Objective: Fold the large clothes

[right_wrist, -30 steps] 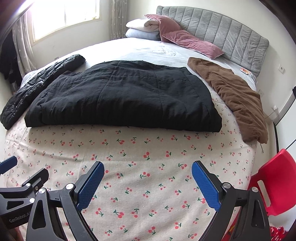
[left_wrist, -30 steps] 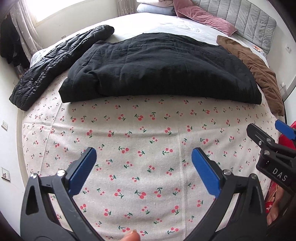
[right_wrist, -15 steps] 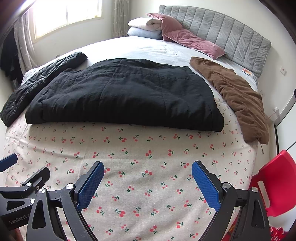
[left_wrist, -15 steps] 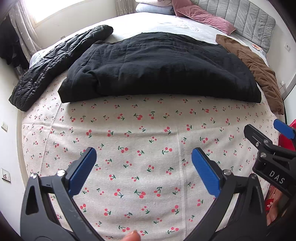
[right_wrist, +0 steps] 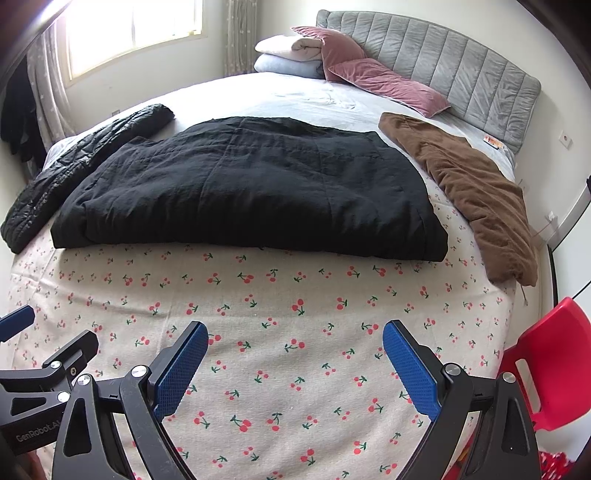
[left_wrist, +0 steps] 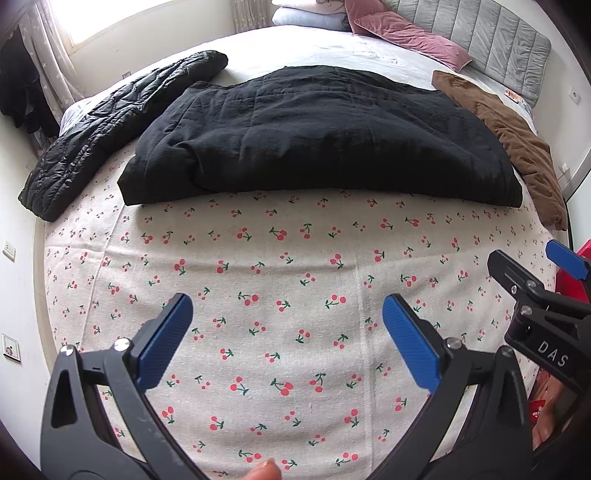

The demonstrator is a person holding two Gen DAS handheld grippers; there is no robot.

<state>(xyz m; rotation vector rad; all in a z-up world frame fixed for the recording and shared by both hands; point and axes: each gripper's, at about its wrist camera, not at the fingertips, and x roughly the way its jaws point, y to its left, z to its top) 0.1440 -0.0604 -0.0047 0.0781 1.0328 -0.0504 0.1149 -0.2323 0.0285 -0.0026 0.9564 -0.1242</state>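
Observation:
A large black quilted garment (left_wrist: 317, 136) lies folded across the middle of the bed, also in the right wrist view (right_wrist: 251, 188). A black puffer jacket (left_wrist: 110, 125) lies to its left and a brown garment (left_wrist: 517, 140) to its right. My left gripper (left_wrist: 288, 339) is open and empty above the cherry-print sheet (left_wrist: 280, 280), well short of the black garment. My right gripper (right_wrist: 295, 365) is open and empty, beside the left one, over the same sheet (right_wrist: 295, 302). The right gripper's side shows in the left wrist view (left_wrist: 535, 295).
Pink and white pillows (right_wrist: 332, 55) lie by the grey headboard (right_wrist: 461, 74). A red chair (right_wrist: 546, 365) stands at the bed's right side. A window (right_wrist: 129, 33) and a curtain are at the far left. Dark clothes hang at the left wall.
Both grippers have drawn slightly back and tilted up, so the black garment sits lower and farther in view. Both jaws stay open. Nothing on the bed has moved.

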